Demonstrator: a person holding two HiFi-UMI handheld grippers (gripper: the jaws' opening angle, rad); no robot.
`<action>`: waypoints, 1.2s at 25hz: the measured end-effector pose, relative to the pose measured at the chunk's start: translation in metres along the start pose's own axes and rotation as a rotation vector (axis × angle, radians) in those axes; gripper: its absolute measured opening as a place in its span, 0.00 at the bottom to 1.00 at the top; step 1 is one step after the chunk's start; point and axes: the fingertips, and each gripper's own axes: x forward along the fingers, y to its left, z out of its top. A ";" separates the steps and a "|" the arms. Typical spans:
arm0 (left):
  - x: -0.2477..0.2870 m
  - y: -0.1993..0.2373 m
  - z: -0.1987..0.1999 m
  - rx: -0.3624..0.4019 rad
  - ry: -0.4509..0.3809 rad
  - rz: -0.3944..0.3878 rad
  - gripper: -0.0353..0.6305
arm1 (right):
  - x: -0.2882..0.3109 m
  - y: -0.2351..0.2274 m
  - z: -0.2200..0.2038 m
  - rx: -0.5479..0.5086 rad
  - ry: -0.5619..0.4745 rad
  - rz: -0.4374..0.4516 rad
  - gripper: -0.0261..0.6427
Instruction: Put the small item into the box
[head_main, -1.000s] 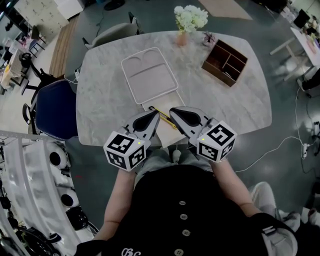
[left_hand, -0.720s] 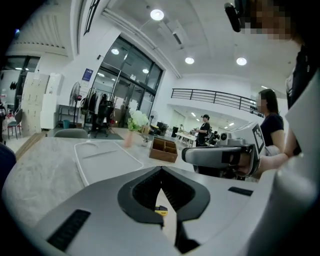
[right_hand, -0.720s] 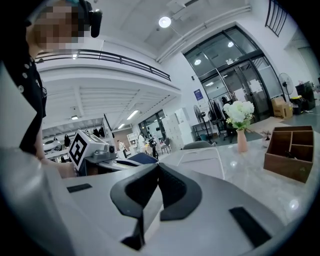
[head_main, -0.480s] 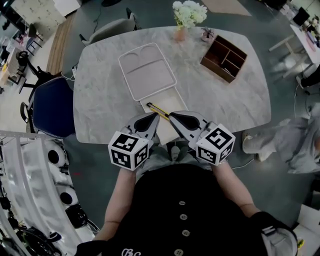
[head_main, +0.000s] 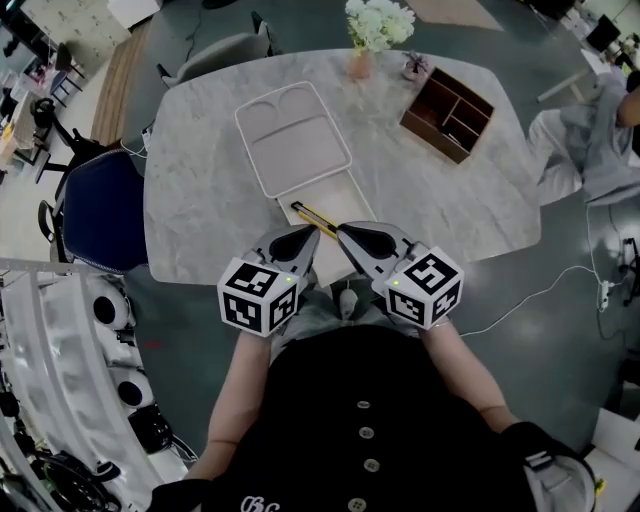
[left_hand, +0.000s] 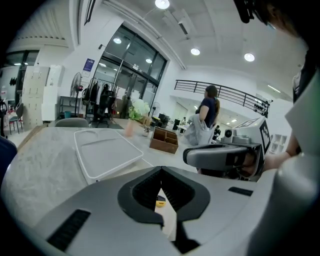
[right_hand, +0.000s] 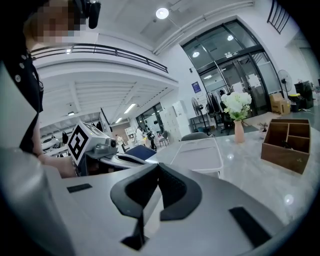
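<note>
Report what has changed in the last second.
A person in grey clothes has walked along the right side of the table toward its far end. Nothing was taken hold of or let go. The left gripper and right gripper stay shut and empty over the near edge; the yellow item, white tray and wooden box lie as before.
</note>
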 end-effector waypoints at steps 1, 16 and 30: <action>0.001 0.000 -0.001 -0.006 0.004 -0.003 0.08 | 0.000 0.000 0.001 0.001 -0.007 0.005 0.04; 0.007 -0.006 -0.009 -0.019 0.035 -0.015 0.08 | -0.004 -0.003 0.002 -0.007 -0.010 -0.007 0.04; 0.005 -0.011 -0.003 -0.020 0.006 -0.029 0.08 | -0.004 -0.003 -0.002 -0.008 0.006 0.003 0.04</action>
